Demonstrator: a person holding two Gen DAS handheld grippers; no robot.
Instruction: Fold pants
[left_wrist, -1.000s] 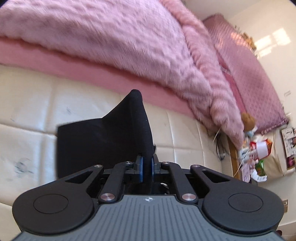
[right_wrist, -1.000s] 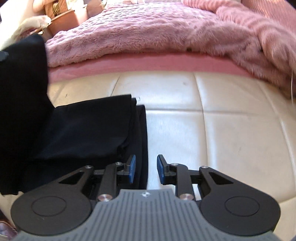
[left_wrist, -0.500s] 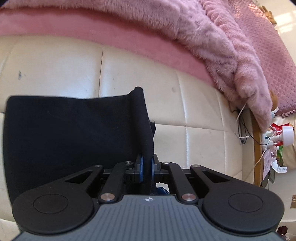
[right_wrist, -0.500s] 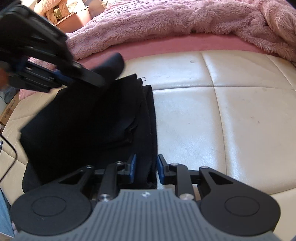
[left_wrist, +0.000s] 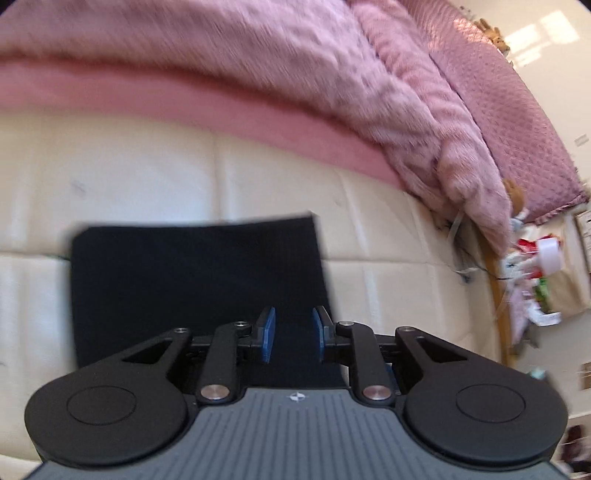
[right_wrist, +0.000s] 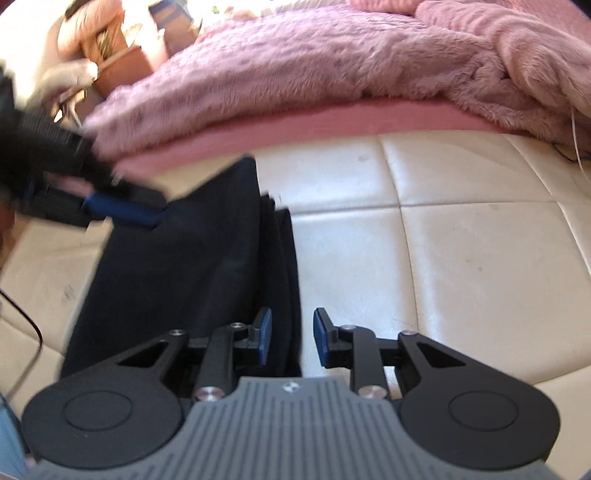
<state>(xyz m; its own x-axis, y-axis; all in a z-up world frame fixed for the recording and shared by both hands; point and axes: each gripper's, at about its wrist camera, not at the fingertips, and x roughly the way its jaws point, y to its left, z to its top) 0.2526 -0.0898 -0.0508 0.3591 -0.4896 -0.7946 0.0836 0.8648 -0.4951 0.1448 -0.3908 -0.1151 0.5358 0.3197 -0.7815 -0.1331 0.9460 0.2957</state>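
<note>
While my left gripper (left_wrist: 293, 334) points down over the black pants (left_wrist: 195, 284), its jaws are opening; the blue pads stand apart, clear of the cloth, which lies flat below the gap. From the left wrist view, the pants are a folded dark rectangle spread on the cream quilted cushion (left_wrist: 147, 177), reaching ahead and to the left of the gripper, with the fold's right edge running just past the right pad. Behind the cushion a pink fluffy blanket (left_wrist: 295, 74) heaps along the back.

From the right wrist view, my right gripper (right_wrist: 291, 339) is released too: its pads stand apart over the near right edge of the pants (right_wrist: 177, 273), the stacked fabric layers passing beside the left pad, bare cushion (right_wrist: 461, 266) below the right one. I can't say whether the left pad touches the cloth. Farther back, at the pants' far left corner, I see the left gripper (right_wrist: 118, 210), blurred, low against the fabric.
</note>
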